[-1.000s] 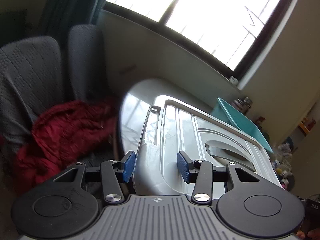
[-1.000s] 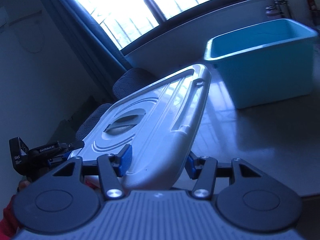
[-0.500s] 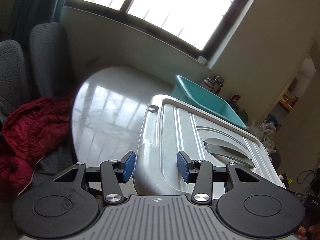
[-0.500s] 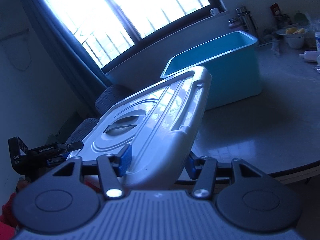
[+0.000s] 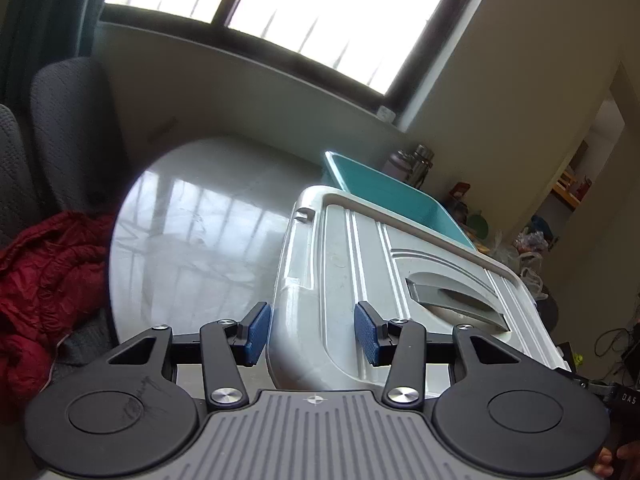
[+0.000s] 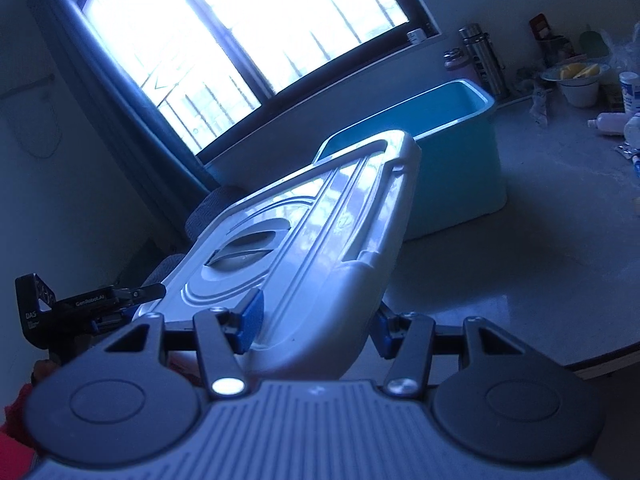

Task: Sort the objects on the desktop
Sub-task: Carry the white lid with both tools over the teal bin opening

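Note:
A large grey-white plastic lid [image 5: 360, 272] with a recessed handle is held in the air over the round table, tilted. My left gripper [image 5: 310, 332] is shut on one corner edge of it. My right gripper [image 6: 316, 320] is shut on the opposite corner of the lid [image 6: 304, 232]. Beyond the lid stands an open teal storage bin [image 5: 396, 196], which also shows in the right wrist view [image 6: 456, 168]. The left gripper's body [image 6: 80, 308] is seen at the lid's far left corner.
The round pale table [image 5: 192, 232] reflects the window. Grey chairs [image 5: 64, 120] and a red jacket [image 5: 44, 280] lie at the left. Flasks [image 6: 480, 56], a bowl [image 6: 576, 80] and small bottles [image 6: 612, 120] crowd the table's far right side.
Both grippers have carried the lid to the right; the views swung toward the teal bin, and more of the table and the clutter on the right came into sight.

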Demonstrator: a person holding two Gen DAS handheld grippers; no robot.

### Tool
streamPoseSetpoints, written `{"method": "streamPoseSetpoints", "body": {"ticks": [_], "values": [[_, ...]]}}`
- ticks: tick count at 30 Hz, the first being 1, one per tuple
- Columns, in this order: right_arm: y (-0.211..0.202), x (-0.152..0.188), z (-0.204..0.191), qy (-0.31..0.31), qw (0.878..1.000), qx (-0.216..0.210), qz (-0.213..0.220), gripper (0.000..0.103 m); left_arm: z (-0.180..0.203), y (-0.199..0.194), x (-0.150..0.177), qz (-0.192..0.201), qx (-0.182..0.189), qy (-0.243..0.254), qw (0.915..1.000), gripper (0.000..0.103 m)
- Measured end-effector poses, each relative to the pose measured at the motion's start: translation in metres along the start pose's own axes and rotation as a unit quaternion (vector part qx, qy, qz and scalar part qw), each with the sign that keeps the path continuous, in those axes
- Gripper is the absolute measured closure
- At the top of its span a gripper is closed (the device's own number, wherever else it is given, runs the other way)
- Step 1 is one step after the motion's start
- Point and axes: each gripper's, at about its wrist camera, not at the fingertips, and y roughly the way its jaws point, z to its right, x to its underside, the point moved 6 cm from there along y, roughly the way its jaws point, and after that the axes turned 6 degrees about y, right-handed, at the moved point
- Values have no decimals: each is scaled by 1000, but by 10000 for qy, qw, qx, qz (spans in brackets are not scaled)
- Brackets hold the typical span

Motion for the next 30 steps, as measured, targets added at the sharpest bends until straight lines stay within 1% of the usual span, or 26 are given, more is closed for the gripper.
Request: {"method": "streamPoseSetpoints", "body": {"ticks": [5, 11, 14, 17, 20, 22, 25, 30], "values": [[-4, -9, 11, 70, 9999, 61, 76, 48, 10, 17, -8, -89, 82, 93, 9999, 56], [-6, -18, 18, 78, 9998, 50, 171, 48, 22, 30, -14, -100, 60, 138, 9998, 56], [-9, -21, 25, 101, 9999, -5, 124, 48, 35, 31, -12, -115, -49, 132, 9998, 56], [-17, -28, 35, 29, 9999, -92, 54, 48, 51, 30, -7, -52, -161, 73, 9998, 56], [-25, -35, 51, -2, 9997, -213, -93, 48, 71, 26, 2, 32, -342, -44, 9994, 56], [-32, -41, 61, 28, 9994, -300, -148, 48, 86, 25, 5, 70, -458, -34, 9989, 56], [-41, -48, 71, -82, 9991, -354, -233, 48, 101, 27, 13, 52, -564, -201, 9982, 56], [-50, -56, 86, -182, 9977, -521, -406, 48, 125, 22, 26, 146, -814, -356, 9959, 56]]}}
